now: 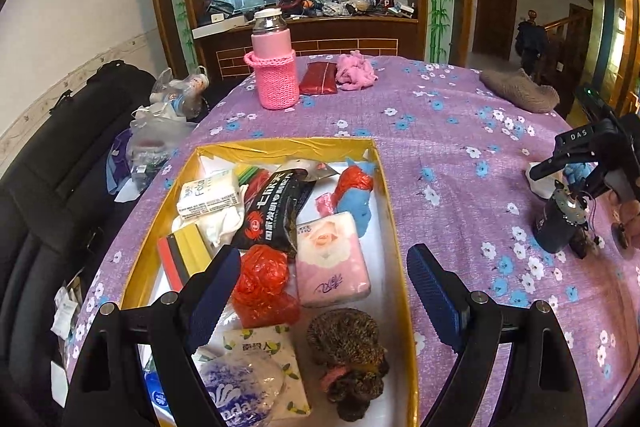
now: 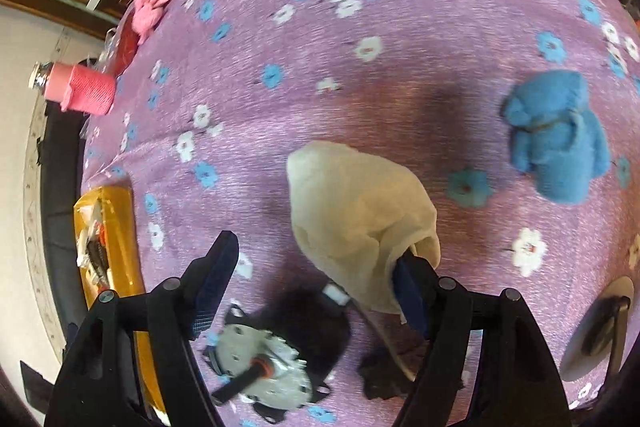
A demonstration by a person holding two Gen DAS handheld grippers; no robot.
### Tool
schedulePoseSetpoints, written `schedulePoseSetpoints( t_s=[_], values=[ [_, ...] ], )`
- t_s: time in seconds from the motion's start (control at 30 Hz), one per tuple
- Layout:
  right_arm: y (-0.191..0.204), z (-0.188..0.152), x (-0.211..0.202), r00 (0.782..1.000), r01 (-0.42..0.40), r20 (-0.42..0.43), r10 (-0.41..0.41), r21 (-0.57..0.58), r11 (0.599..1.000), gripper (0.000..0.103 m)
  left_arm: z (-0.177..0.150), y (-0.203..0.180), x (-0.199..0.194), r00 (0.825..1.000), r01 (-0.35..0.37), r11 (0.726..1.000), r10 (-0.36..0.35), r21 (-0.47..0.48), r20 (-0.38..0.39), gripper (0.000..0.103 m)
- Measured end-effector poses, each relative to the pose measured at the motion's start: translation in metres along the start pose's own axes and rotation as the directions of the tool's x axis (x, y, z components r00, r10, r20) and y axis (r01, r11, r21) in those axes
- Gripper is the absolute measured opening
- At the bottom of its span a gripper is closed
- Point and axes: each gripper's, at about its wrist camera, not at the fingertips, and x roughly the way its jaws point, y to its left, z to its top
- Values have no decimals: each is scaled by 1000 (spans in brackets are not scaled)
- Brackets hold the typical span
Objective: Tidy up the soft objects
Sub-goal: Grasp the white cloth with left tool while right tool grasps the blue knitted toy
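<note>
A gold-rimmed box (image 1: 394,211) on the purple floral tablecloth holds several soft things: tissue packs, a red bag (image 1: 262,283), a pink tissue pack (image 1: 332,259), a brown hedgehog toy (image 1: 348,351). My left gripper (image 1: 316,295) is open and empty above the box's near end. My right gripper (image 2: 312,279) is open low over the cloth; a cream cloth (image 2: 356,211) lies between its fingers, touching the right finger (image 2: 408,287). A blue towel bear (image 2: 556,135) lies to the right. The right gripper also shows in the left wrist view (image 1: 568,171).
A pink knit-sleeved bottle (image 1: 274,63), a red pouch (image 1: 318,77) and pink fluff (image 1: 354,71) stand at the far edge. A brown knit item (image 1: 518,89) lies far right. A dark motor part (image 2: 268,371) lies beneath the right gripper. The box's edge shows at left (image 2: 116,239).
</note>
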Motion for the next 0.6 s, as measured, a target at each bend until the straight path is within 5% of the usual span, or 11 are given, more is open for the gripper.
schedulePoseSetpoints(
  t_s=[0.43, 0.6],
  values=[
    [24, 0, -1, 1000, 2, -2, -2, -98, 995, 74, -2, -2, 7, 1000, -12, 1000, 12, 21, -9, 86],
    [48, -7, -6, 984, -180, -36, 176, -181, 967, 74, 1, -6, 9, 1000, 1, 1000, 0, 28, -14, 86]
  ],
)
